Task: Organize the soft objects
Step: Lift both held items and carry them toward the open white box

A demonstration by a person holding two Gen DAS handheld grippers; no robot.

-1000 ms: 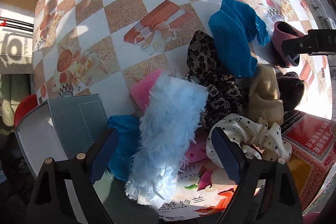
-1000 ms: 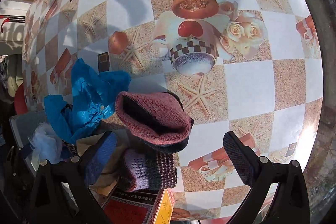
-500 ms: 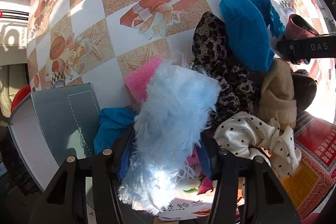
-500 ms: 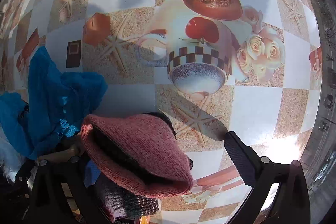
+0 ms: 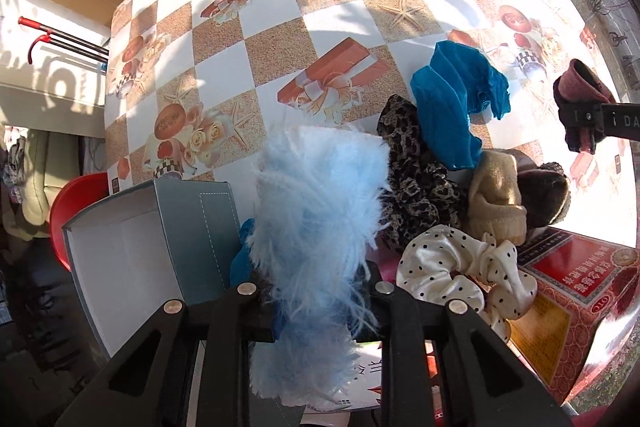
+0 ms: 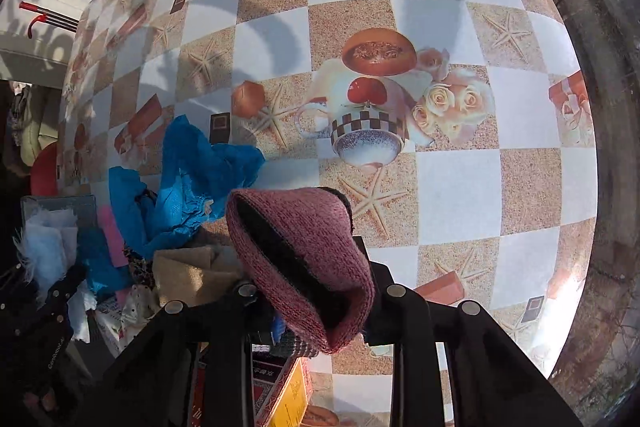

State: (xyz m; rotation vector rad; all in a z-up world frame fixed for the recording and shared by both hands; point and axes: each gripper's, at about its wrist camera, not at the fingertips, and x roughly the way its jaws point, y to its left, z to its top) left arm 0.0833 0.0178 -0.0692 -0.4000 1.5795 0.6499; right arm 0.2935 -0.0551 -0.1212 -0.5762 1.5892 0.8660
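On the left wrist view, my left gripper (image 5: pixel 316 291) points down at the pile with its jaws closing, pinching the fluffy light-blue piece (image 5: pixel 320 211) between them. The piece spills out above and below the jaws, over the heap at the near edge of the checked tablecloth (image 5: pixel 280 39). It looks feathery and loose, long fibres sticking out all round, sunlit pale on top and bluer below. My worry here: I judge the pads may have only fluff, not the body, so it could slide out once lifted. Its strands also lie against the leopard-print cloth (image 5: pixel 420 179) and the polka-dot scrunchie (image 5: pixel 448 267), and could drag those along. The open grey box (image 5: pixel 180 227) sits just beside the piece on the left; I take it as the likely bin, though I cannot be sure. A trailing tail might snag its wall.

On the right wrist view, my right gripper (image 6: pixel 320 303) has its fingers pressed in on the maroon knitted piece (image 6: pixel 300 259), which stands out above the jaws. It is a ribbed tube with a dark lining, mouth gaping left. The teal cloth (image 6: pixel 188 179) lies just beside it, apparently not touching. The risk I judge: the knit is bulky and gripped low, so it may flop or twist free.
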